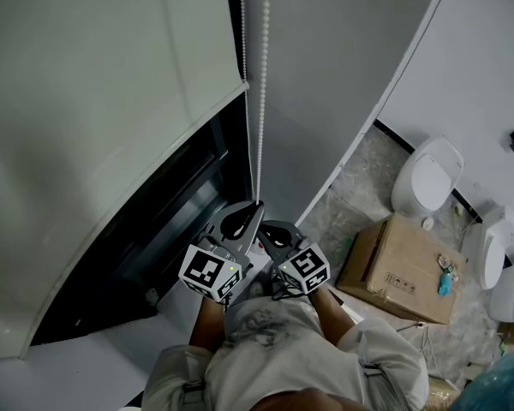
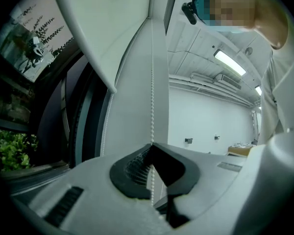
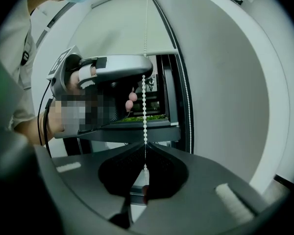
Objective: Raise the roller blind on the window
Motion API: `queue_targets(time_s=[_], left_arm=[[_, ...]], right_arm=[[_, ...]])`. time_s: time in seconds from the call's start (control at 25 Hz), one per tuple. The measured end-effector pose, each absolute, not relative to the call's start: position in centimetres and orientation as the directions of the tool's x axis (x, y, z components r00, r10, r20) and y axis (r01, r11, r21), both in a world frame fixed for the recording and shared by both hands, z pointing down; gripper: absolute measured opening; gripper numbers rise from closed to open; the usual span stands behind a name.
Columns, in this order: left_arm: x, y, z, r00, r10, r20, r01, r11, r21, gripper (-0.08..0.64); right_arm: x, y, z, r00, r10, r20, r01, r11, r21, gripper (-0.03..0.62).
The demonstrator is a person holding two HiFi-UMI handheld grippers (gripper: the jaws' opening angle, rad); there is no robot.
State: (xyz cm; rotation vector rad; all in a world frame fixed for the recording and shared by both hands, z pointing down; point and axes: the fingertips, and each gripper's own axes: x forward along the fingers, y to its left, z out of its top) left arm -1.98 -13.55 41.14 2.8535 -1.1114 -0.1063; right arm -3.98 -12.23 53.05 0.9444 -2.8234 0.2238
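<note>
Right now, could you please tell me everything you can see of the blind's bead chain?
The bead chain is a white string of small round beads, plastic by its look, hanging straight and taut beside the roller blind. Both tongs are shut on one strand, the left tongs above the right tongs; a second strand hangs free alongside.

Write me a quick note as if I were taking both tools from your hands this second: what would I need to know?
Left gripper: shut on the bead chain, above the right one.
Right gripper: shut on the same strand, just below.
Roller blind: hangs partway down the window; the lower glass is uncovered.
Done: both grips are on the chain.
Left: probably pull this strand down, regrip higher, and repeat until the blind is fully up.
</note>
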Motion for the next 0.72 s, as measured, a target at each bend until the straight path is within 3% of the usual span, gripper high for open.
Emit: queue_targets(time_s=[0.72], left_arm=[[-1.8, -12.9, 45.5, 0.739, -0.673, 0.035, -0.671, -0.73, 0.13, 0.012]], right_arm=[[-4.0, -11.4, 57.8, -0.772, -0.569, 0.282, -0.617, 0.778, -0.118, 0.012]])
